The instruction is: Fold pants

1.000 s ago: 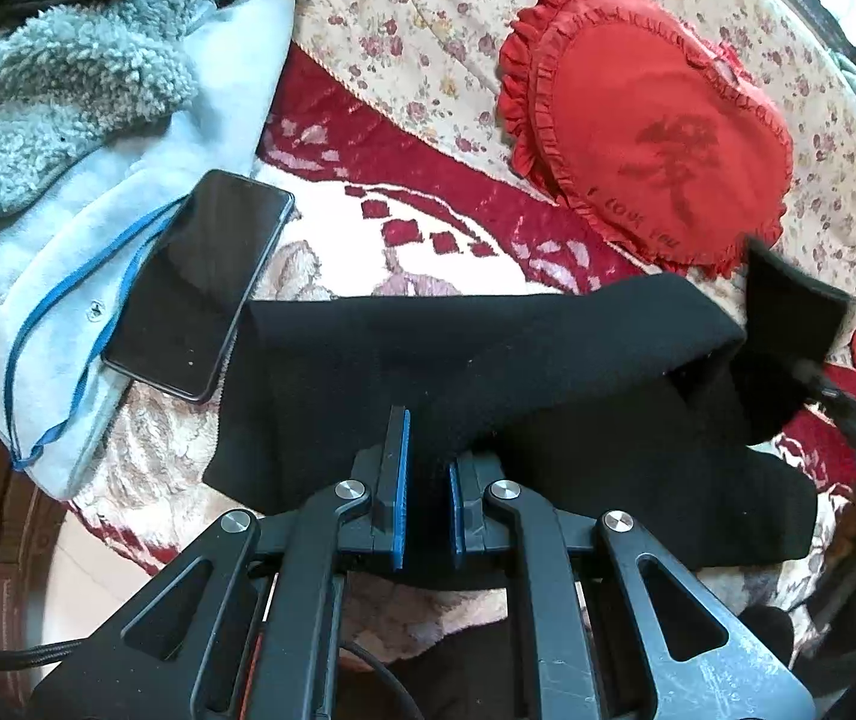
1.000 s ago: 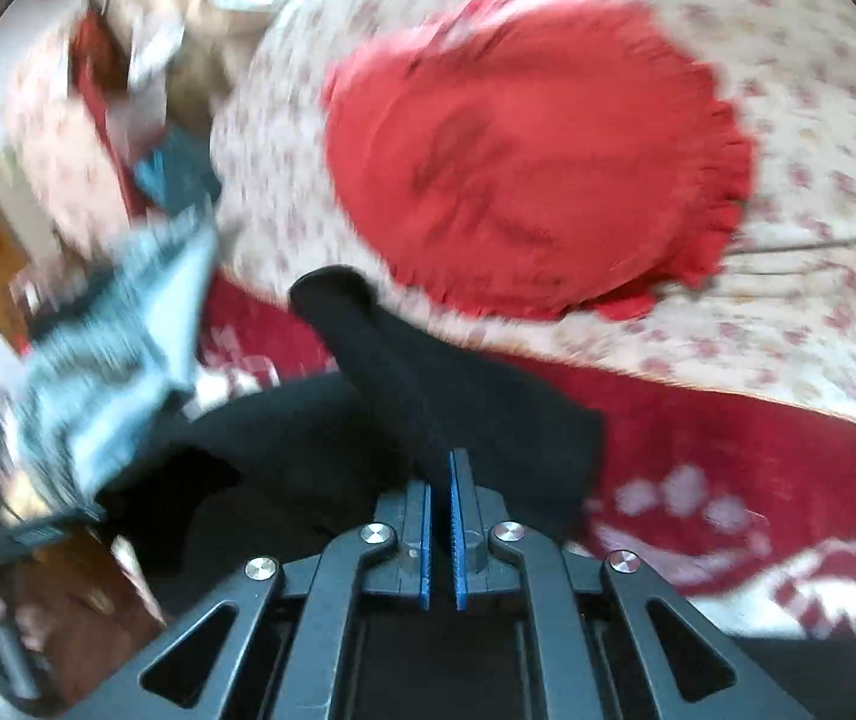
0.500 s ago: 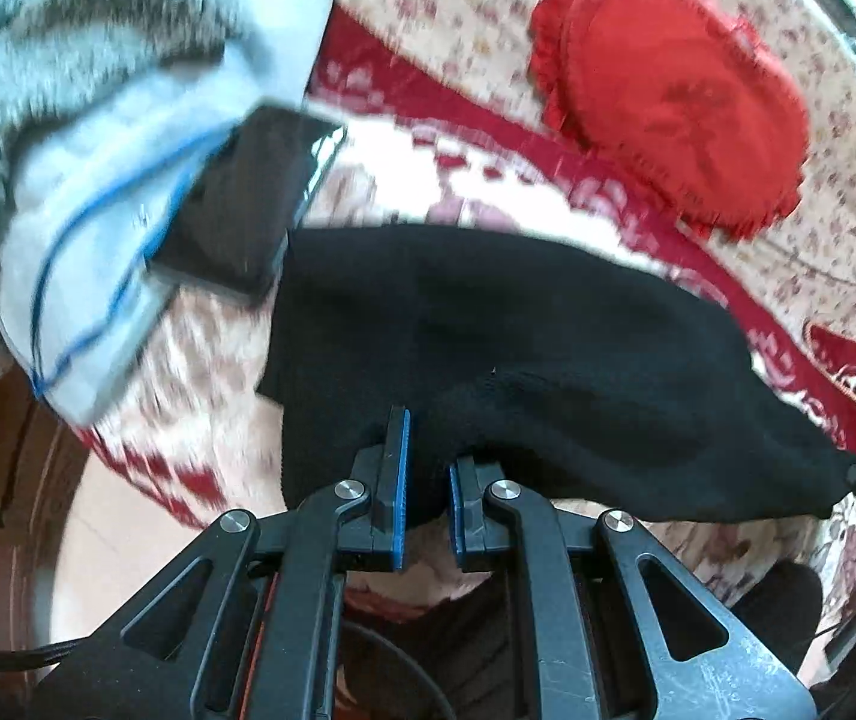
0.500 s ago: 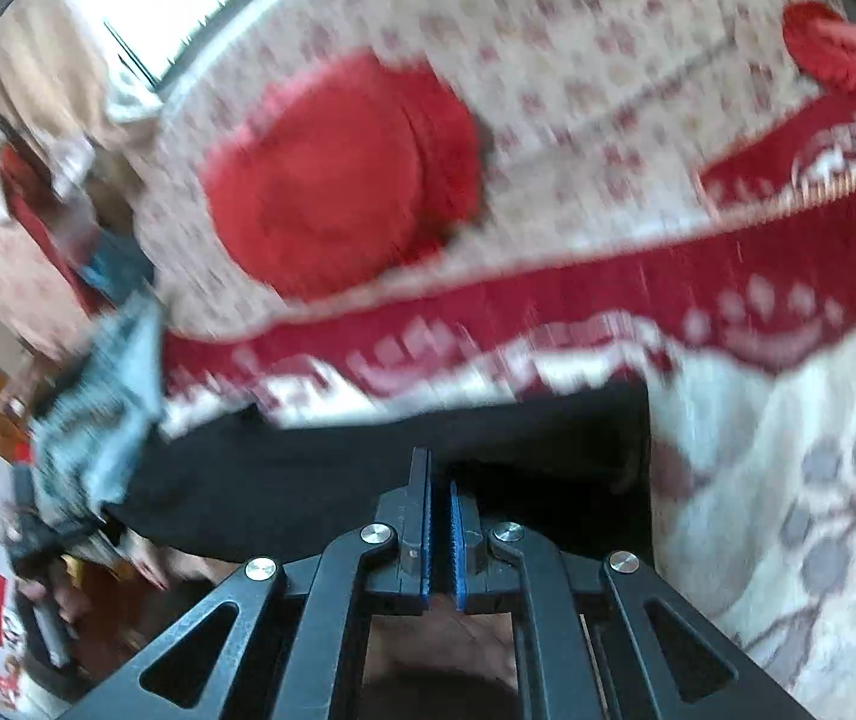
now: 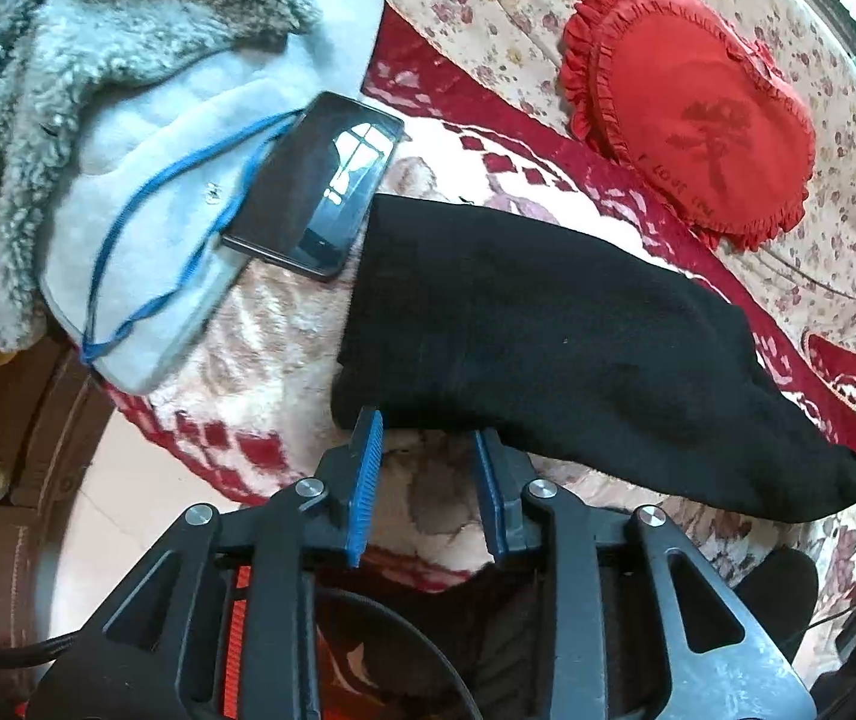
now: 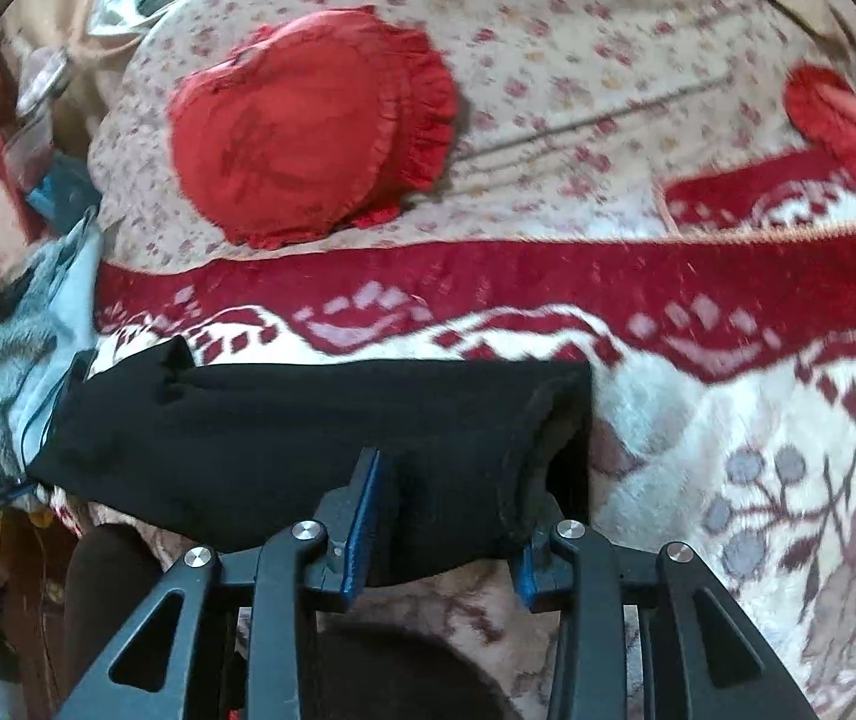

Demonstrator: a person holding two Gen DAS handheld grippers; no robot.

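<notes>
Black knit pants lay soft and limp; we judged the hem easiest to pinch, left gripper and right gripper both spread, holding nothing.

Bare blanket at right of frame, passable. Blocked at upper left by phone and fleece jacket; red pillow beyond the pants.

Black tool, blue pads
</notes>
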